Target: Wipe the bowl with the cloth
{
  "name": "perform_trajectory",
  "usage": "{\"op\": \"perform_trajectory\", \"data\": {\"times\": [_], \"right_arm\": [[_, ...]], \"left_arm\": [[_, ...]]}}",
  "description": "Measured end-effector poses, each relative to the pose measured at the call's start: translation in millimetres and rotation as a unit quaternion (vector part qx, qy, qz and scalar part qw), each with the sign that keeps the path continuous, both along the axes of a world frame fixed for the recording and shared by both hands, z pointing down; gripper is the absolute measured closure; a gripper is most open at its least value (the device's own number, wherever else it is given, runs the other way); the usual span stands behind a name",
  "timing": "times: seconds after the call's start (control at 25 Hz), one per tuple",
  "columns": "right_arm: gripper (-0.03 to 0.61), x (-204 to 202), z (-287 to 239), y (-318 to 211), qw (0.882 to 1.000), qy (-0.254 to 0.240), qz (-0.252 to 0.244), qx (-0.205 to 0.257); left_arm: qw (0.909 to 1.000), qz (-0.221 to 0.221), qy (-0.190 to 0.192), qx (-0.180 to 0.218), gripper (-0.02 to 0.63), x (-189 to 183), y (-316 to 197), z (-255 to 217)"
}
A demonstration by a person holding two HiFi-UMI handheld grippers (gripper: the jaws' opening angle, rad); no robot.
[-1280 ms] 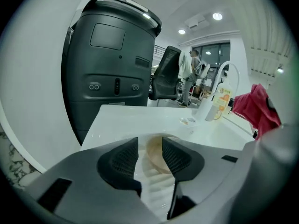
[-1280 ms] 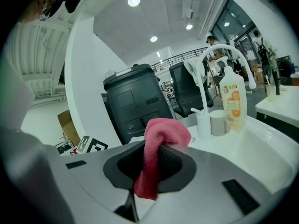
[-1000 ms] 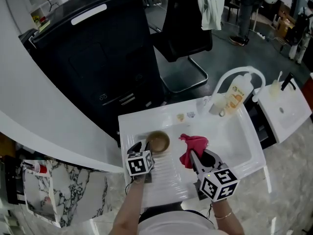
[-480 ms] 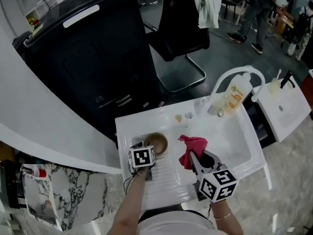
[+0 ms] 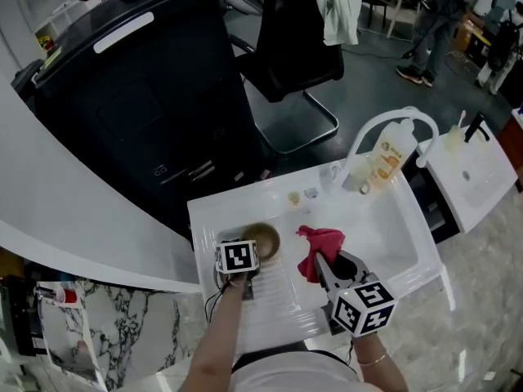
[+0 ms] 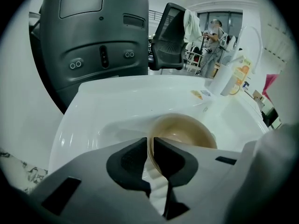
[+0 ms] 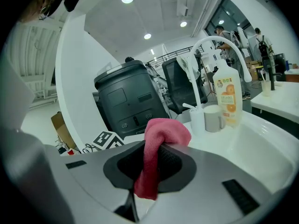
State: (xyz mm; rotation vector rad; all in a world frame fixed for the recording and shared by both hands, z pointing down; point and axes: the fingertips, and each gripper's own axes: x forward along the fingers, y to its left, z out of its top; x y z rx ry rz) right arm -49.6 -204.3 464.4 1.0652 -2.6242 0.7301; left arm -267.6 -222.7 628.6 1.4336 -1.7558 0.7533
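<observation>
A brown bowl (image 5: 264, 235) (image 6: 187, 129) sits on the white sink's drainboard (image 5: 282, 296). My left gripper (image 5: 253, 251) (image 6: 150, 149) points steeply down at the bowl's near edge. Its jaws have just been closing, and the near rim is now pinched between the two dark pads. A red cloth (image 5: 323, 245) (image 7: 161, 133) hangs bunched from my right gripper (image 5: 320, 266) (image 7: 150, 164), which is shut on it. That gripper hovers over the sink just right of the bowl, apart from it.
A curved white faucet (image 5: 384, 125), an orange soap bottle (image 5: 391, 158) and a grey cup (image 7: 215, 118) stand at the sink's far right. A large black machine (image 5: 139, 96) and a black chair (image 5: 290, 47) stand behind. A second small basin (image 5: 478, 178) is further right.
My left gripper has dropped toward the bowl, tilted further down, and gone from wide open to closed on its near rim. The right gripper and cloth have stayed put.
</observation>
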Motion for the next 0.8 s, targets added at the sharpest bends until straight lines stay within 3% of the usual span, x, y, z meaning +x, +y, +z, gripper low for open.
{"op": "perform_trajectory", "data": {"times": [0.24,0.8], "right_arm": [[0.514,1.1,-0.4,1.1,1.000,0.000,0.002,0.001],[0.514,6.5,-22.2,15.9,0.999,-0.015,0.003,0.028]], "left_arm": [[0.9976,-0.003,0.064,0.026,0.574,16.3,-2.4,-5.1],[0.9871,0.026,0.082,0.135,0.581,44.7,0.2,-82.8]]}}
